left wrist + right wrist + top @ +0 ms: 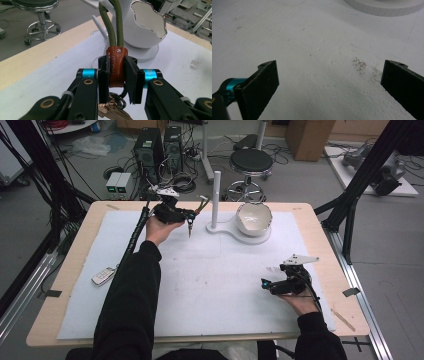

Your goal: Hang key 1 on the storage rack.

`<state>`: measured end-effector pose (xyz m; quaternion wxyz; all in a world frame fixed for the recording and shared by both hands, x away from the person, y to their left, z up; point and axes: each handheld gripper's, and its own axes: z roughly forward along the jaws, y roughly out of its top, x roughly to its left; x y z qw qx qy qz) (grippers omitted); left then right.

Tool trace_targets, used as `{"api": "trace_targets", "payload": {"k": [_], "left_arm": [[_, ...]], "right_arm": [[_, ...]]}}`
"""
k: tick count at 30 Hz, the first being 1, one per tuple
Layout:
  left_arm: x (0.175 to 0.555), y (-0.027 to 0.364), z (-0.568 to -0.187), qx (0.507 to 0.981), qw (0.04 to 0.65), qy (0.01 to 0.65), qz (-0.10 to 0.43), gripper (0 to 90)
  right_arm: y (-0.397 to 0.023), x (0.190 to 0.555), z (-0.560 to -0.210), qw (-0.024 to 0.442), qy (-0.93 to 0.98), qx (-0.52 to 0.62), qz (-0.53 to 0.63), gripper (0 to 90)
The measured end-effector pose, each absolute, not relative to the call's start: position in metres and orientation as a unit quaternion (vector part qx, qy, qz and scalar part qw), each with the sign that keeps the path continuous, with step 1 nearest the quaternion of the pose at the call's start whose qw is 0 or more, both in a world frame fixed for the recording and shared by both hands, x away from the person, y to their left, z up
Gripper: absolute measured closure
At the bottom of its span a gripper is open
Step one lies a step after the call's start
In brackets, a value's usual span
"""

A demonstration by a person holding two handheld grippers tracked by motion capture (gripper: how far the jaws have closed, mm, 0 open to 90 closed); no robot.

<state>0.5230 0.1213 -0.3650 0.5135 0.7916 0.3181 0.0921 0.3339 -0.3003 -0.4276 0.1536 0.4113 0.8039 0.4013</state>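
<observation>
My left gripper (192, 215) is held above the far left of the white mat and is shut on the brown leather tag (116, 65) of a key ring. From the tag a green cord loop (113, 23) runs toward the white post (216, 197), and the keys (190, 228) hang below the jaws. In the left gripper view the jaws (117, 75) press the tag from both sides. My right gripper (265, 285) rests low over the mat at the right, open, with nothing between its jaws (329, 82).
A white stand (235, 234) carries the post and a cracked-egg-shaped white bowl (254, 218) with a shiny inside (147, 23). A key fob (103, 276) lies on the mat's left edge. A stool and computer cases stand behind the table.
</observation>
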Motion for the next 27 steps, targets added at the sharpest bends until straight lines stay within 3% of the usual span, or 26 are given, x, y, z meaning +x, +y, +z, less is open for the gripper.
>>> {"api": "trace_targets", "payload": {"k": [23, 27], "left_arm": [[0.527, 0.097, -0.373, 0.822, 0.471, 0.300, 0.108, 73.8], [0.528, 0.100, -0.373, 0.819, 0.476, 0.312, 0.070, 64.8]], "right_arm": [[-0.300, 0.334, -0.429, 0.154, 0.807, 0.411, 0.395, 0.7], [-0.300, 0.334, -0.428, 0.155, 0.808, 0.408, 0.396, 0.7]]}}
